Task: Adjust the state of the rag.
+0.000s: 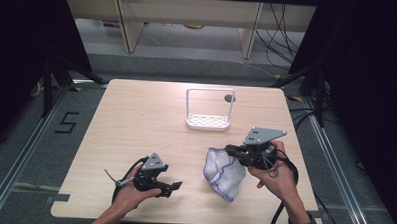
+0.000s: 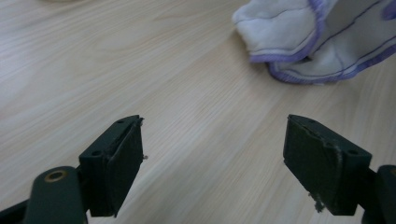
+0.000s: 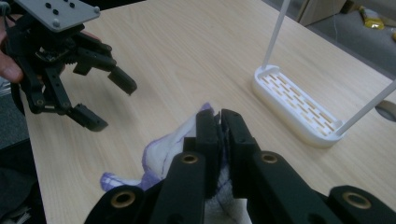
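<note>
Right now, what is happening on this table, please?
A person works at a light wooden table with a pair of tongs in each hand. The right tongs are shut on an edge of a white cloth with purple trim, so part of it hangs while the rest lies on the table. The left tongs are open, hold nothing and point toward the cloth. A white plastic rack with a thin wire frame stands farther back, apart from the cloth.

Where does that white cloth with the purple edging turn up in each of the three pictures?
High view: white cloth with purple edging at lower right of centre, on the table.
Left gripper view: cloth at top right.
Right gripper view: cloth at bottom centre, pinched between closed jaws.
Shared landmark: light wooden table.
</note>
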`<state>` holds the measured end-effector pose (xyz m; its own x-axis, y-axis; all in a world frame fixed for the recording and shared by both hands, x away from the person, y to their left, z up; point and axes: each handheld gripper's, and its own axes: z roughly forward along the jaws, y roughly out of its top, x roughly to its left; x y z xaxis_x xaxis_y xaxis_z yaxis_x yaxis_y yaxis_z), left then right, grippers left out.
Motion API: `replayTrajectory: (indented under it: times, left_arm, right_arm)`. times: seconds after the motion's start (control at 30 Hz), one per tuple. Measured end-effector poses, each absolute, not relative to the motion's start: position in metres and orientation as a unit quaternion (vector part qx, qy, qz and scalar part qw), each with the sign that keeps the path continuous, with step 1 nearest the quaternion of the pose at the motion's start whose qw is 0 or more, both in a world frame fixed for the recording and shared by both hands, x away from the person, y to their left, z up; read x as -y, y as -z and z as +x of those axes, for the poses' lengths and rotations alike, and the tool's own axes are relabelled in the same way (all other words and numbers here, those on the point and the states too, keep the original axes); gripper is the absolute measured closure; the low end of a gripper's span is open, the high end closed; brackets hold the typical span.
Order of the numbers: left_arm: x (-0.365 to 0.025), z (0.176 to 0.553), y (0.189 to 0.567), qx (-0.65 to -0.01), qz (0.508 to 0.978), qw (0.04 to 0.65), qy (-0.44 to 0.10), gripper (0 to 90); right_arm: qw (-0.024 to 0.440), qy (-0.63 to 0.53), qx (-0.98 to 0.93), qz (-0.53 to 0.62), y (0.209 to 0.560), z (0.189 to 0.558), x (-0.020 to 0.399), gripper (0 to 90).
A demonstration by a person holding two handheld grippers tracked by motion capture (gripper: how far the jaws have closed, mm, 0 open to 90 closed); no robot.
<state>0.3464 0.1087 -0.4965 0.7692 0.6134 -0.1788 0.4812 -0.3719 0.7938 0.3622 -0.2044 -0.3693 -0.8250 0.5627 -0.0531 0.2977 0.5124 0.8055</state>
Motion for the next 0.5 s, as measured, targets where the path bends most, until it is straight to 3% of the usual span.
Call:
replayTrajectory:
  times: [0.5]
  left_arm:
    - [-0.045, 0.356, 0.499, -0.248, 0.824, 0.507, -0.050, 35.2]
  right_arm:
    - [0.141, -0.432, -0.853, 0.256, 0.370, 0.365, 0.205, 86.3]
